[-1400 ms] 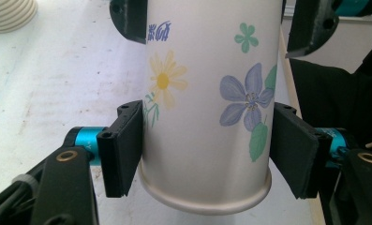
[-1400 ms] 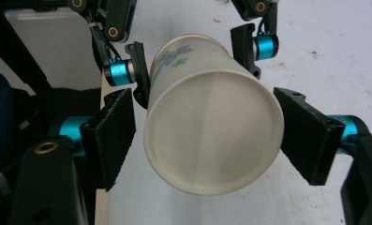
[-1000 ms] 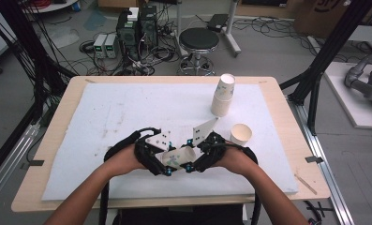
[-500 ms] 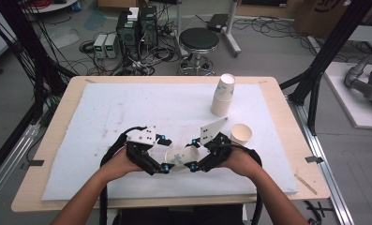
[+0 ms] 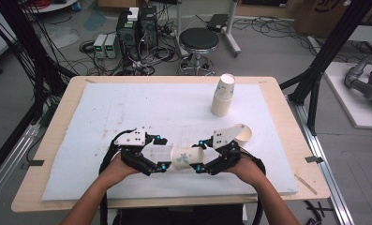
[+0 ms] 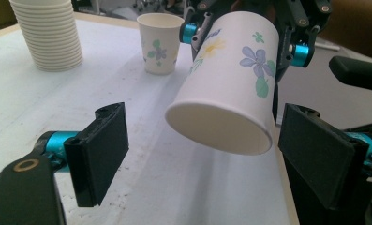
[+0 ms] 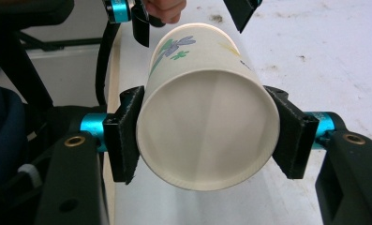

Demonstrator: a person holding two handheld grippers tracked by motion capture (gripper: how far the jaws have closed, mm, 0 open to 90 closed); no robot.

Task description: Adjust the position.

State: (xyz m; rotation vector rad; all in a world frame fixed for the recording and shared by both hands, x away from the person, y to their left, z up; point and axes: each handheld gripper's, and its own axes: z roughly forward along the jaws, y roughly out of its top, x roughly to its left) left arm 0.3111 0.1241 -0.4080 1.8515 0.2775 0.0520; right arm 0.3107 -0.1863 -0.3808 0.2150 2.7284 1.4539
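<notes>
A flowered paper cup (image 5: 183, 158) lies sideways in the air near the table's front, between my two grippers. My right gripper (image 5: 201, 155) is shut on it near the rim. In the right gripper view both pads press the cup (image 7: 207, 131) and its open mouth faces the camera; the gripper (image 7: 204, 136) holds it level. My left gripper (image 5: 161, 153) is open. In the left gripper view the cup's base (image 6: 226, 93) points at me, and the gripper (image 6: 207, 159) has its jaws wide on either side without touching it.
A tall stack of paper cups (image 5: 222, 96) stands at the back right of the white mat (image 5: 127, 108). One more flowered cup (image 5: 243, 133) stands upright just beyond my right gripper. The stack (image 6: 45, 35) and that cup (image 6: 159, 42) also appear behind the held cup.
My left gripper has slid a little to the left, away from the right one. More of the cup now shows between the two grippers. The right gripper has barely moved.
</notes>
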